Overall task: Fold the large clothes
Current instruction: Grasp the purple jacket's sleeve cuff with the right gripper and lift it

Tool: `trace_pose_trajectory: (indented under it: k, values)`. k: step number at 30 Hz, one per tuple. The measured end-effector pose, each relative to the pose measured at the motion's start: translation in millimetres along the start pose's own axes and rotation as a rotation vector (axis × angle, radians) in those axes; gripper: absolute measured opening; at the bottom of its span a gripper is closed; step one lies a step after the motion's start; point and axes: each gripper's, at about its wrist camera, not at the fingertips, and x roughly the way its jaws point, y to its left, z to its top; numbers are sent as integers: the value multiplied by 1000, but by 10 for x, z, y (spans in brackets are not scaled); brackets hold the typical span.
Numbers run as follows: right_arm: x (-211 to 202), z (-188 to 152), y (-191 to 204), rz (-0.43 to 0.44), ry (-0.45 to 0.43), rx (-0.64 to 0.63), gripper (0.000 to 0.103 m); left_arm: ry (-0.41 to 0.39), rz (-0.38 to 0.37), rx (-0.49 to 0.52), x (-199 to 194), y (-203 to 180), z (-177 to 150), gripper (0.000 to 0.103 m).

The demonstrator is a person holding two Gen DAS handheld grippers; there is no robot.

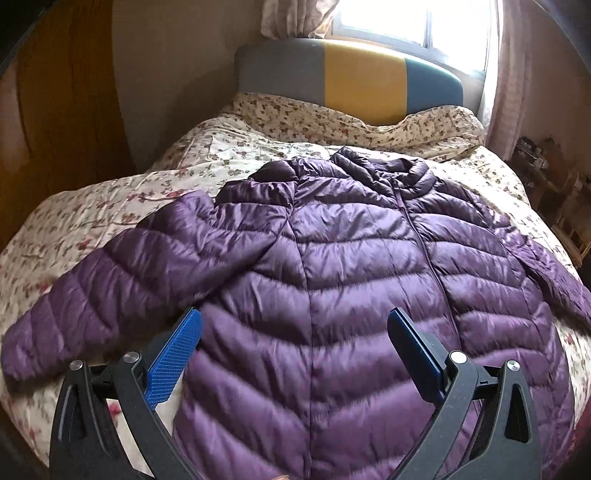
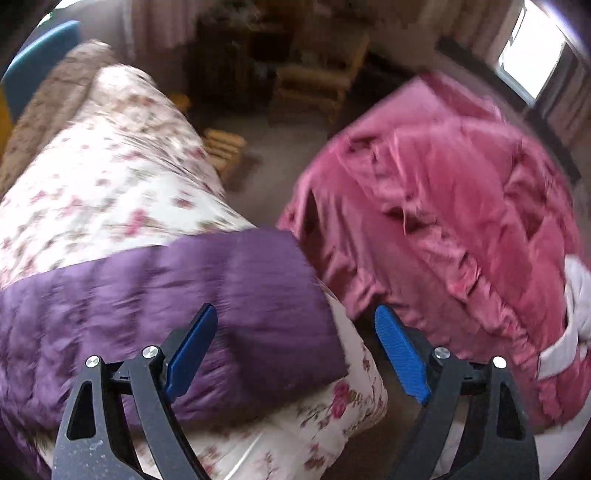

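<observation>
The left gripper is hanging with its jaws spread wide and nothing between them, just over the lower front of the purple puffer jacket. The jacket is lying front up and zipped on the floral quilt, sleeves spread, collar toward the headboard. The right gripper is gaping too, gripping nothing, above the jacket's sleeve at the bed's edge; a pink garment is lying beyond, blurred.

Daylight is streaming through a window behind pale curtains. A grey, yellow and teal headboard is backing the floral-quilted bed. A wooden door is standing left; cluttered shelves are sitting right.
</observation>
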Motion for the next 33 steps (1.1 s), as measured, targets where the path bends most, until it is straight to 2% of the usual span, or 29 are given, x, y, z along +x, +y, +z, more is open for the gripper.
trace_pose_trajectory:
  k: [2, 4, 6, 7, 9, 11, 17, 25, 28, 33]
  values:
    - [155, 9, -69, 55, 68, 41, 85, 0, 8, 5, 108, 3, 57, 100]
    - [200, 8, -108, 91, 86, 61, 76, 6, 18, 11, 196, -7, 91, 100]
    - [172, -7, -61, 122, 85, 48, 55, 6, 22, 19, 298, -3, 137, 100]
    - [151, -18, -21, 125, 80, 40, 48, 8, 25, 21, 328, -6, 141, 100]
    - [70, -46, 73, 139, 74, 22, 22, 16, 30, 28, 406, 9, 160, 100]
    - [31, -34, 188, 123, 60, -7, 17, 24, 38, 26, 464, 31, 170, 100]
    - [-302, 24, 664, 103, -33, -85, 13, 55, 26, -13, 622, 159, 201, 100]
    - [-945, -41, 1713, 222, -166, -215, 11, 87, -18, -47, 756, 253, 250, 100]
    - [-1222, -234, 2416, 300, -203, -319, 10, 108, -29, -70, 818, 309, 278, 100]
    - [-1392, -628, 3150, 361, -226, -460, 10, 99, -28, -97, 827, 402, 296, 100]
